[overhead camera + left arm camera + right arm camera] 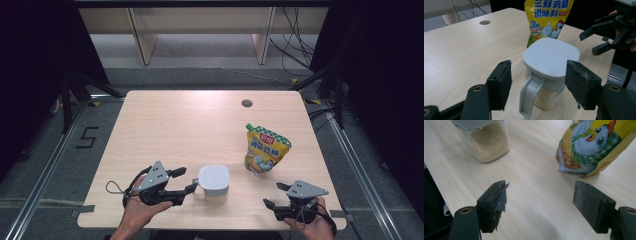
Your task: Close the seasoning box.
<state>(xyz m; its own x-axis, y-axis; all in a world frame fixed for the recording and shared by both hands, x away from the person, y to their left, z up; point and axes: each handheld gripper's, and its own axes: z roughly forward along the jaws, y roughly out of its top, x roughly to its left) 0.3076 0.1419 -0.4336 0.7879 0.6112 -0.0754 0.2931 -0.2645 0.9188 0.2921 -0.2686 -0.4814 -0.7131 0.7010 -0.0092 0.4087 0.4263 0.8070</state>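
Two tools, both spread wide and empty: left tool (pixel 181 186) flanks the handled seasoning jar (pixel 214 183) near the worktop (pixel 165 125) front edge; right tool (pixel 274 195) waits beside the pouch (pixel 265 150). Closing off-centre on the handle would probably tip the jar.

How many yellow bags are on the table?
1. The yellow bag stands toward the table's right side, just beyond the white-lidded jar. Nothing seems to hide another.
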